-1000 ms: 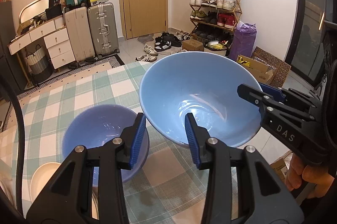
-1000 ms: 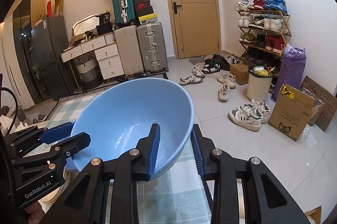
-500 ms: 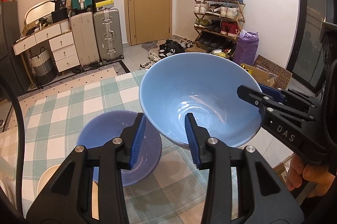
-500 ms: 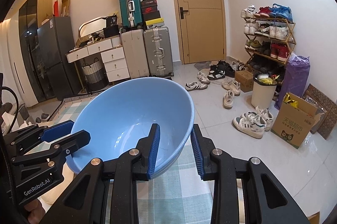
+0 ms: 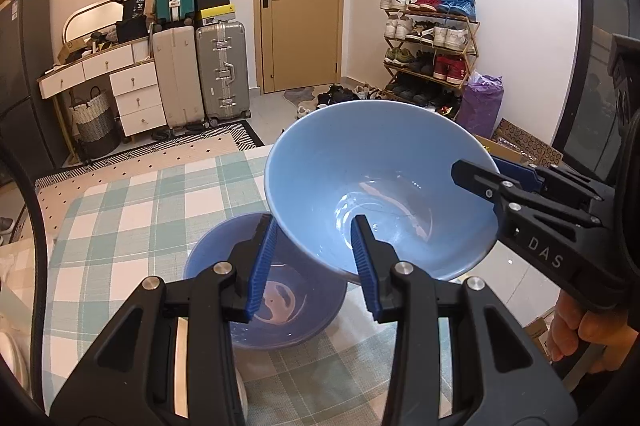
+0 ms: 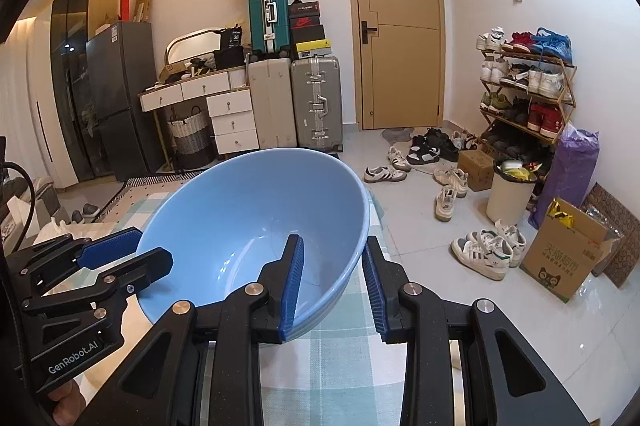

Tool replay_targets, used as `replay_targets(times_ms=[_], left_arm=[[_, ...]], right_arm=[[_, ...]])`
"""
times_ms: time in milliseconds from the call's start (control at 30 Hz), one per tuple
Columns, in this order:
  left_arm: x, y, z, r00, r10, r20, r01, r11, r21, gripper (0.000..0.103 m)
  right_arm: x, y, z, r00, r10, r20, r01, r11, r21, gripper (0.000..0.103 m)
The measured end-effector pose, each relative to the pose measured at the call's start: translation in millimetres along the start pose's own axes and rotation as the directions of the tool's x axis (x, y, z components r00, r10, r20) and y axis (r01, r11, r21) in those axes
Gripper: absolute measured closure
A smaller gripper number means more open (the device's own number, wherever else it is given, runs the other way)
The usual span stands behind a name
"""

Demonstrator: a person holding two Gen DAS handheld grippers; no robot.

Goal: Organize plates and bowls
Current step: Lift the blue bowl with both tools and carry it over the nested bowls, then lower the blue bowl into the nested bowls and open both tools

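1. The left gripper (image 5: 314, 262) is clamped on the near rim of a large, glossy light-blue bowl (image 5: 380, 182): one blue ribbed pad sits outside the wall, the other inside, so the jaws are parted only by the wall between them.
2. The right gripper (image 6: 332, 278) grips the same bowl (image 6: 256, 226) at the opposite rim, its left pad inside the bowl and its right pad outside (seen from the left wrist, it reaches in from the right at (image 5: 496, 178)).
3. The bowl hangs between the two grippers, clear of the table and tilted, with its open mouth towards the left camera.
4. Below the left jaws, partly under the held bowl, a smaller, darker blue bowl (image 5: 276, 310) rests on the green-and-white checked tablecloth (image 5: 132, 210).
5. A hand (image 5: 580, 330) grips the right tool's handle at the lower right edge of the left view.
6. Beyond the jaws stand a tan door (image 6: 396, 30), suitcases (image 6: 316, 102) and a shoe rack (image 6: 528, 82).
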State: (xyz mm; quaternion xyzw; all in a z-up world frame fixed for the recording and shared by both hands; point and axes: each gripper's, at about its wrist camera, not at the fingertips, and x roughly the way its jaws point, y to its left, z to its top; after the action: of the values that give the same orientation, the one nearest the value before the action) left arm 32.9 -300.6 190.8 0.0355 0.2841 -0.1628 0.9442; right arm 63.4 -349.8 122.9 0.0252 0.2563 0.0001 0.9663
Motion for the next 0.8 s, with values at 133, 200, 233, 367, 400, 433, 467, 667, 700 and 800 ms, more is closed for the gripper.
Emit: replay_targets(times_ms=[133, 200, 233, 367, 400, 433, 467, 667, 700, 800], left_arm=[[-12.4, 10.6, 0.8, 1.000, 0.012, 0.005, -0.012, 1.000, -0.011, 0.068], [-18.1, 17.5, 0.8, 1.000, 0.020, 0.007, -0.020, 1.000, -0.017, 0.068], [-21.1, 20.6, -0.1, 1.000, 0.024, 0.007, -0.024, 1.000, -0.020, 0.068], [-28.1, 33.7, -1.6, 0.999, 0.041, 0.004, -0.041, 0.999, -0.036, 0.068], [-29.6, 37.8, -2.2, 0.999, 0.044, 0.002, -0.044, 0.998, -0.041, 0.068], [-31.5, 41.9, -3.3, 0.999, 0.048, 0.001, -0.048, 0.998, -0.045, 0.068], [-31.6, 46.9, -3.7, 0.999, 0.051, -0.001, -0.051, 0.997, -0.049, 0.068], [-35.8, 70.2, -7.8, 0.997, 0.073, -0.008, -0.073, 0.995, -0.065, 0.068], [-31.8, 73.0, -7.2, 0.997, 0.077, -0.009, -0.077, 0.995, -0.067, 0.068], [-30.8, 82.2, -9.0, 0.996, 0.086, -0.011, -0.087, 0.993, -0.076, 0.068]], right_arm=[[1.6, 13.8, 3.3, 1.000, 0.010, 0.000, -0.010, 1.000, -0.016, 0.073], [3.3, 21.1, 5.0, 1.000, 0.016, -0.003, -0.016, 1.000, -0.023, 0.073], [4.4, 24.6, 5.5, 1.000, 0.019, -0.005, -0.019, 0.999, -0.027, 0.073], [10.3, 41.2, 6.8, 0.999, 0.033, -0.014, -0.033, 0.998, -0.046, 0.072], [12.0, 45.3, 6.6, 0.999, 0.036, -0.018, -0.037, 0.998, -0.050, 0.072], [13.5, 48.7, 6.3, 0.999, 0.040, -0.020, -0.041, 0.998, -0.054, 0.072], [14.9, 51.7, 6.2, 0.999, 0.043, -0.021, -0.044, 0.997, -0.056, 0.072], [27.3, 76.3, 4.5, 0.997, 0.063, -0.038, -0.065, 0.995, -0.071, 0.072], [29.4, 79.2, 3.8, 0.997, 0.065, -0.039, -0.068, 0.995, -0.073, 0.072], [35.6, 86.8, 2.9, 0.996, 0.077, -0.045, -0.080, 0.994, -0.078, 0.072]])
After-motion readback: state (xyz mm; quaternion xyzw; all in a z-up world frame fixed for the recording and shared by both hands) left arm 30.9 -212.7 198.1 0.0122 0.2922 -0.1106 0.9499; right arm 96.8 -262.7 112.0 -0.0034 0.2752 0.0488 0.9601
